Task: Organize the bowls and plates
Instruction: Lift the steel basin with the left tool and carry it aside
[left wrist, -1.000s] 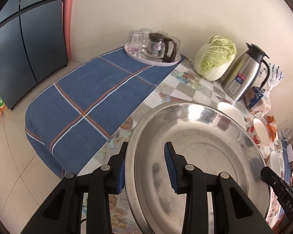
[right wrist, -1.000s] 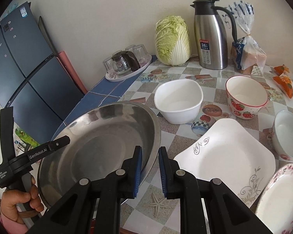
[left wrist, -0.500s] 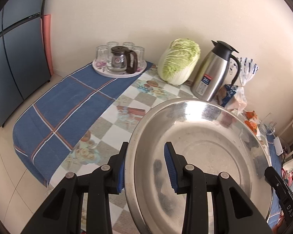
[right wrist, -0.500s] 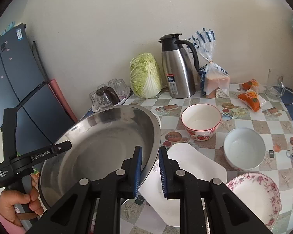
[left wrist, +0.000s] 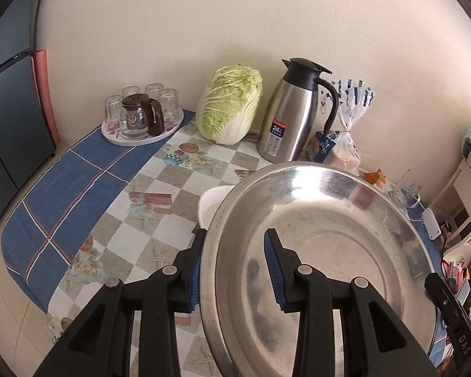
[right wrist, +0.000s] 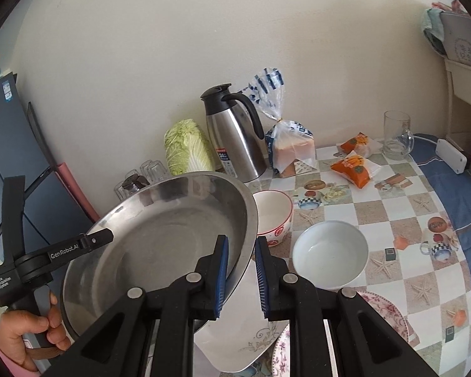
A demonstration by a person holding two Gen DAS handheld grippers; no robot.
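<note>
Above the checkered counter (right wrist: 354, 207), the steel basin (right wrist: 160, 238) hangs tilted, gripped at opposite rims; the left hand-held gripper (left wrist: 235, 270) is clamped on its near rim, one finger outside, one inside; the right hand-held gripper (right wrist: 241, 270) pinches the other rim the same way, pointing forward toward the wall. At lower left of the right wrist view, the person's left hand (right wrist: 31, 336) is wrapped around its gripper's handle. Beneath lie a square white plate (right wrist: 235, 339), a strawberry bowl (right wrist: 274, 216), a white bowl (right wrist: 329, 254) and a floral plate (right wrist: 383, 311).
</note>
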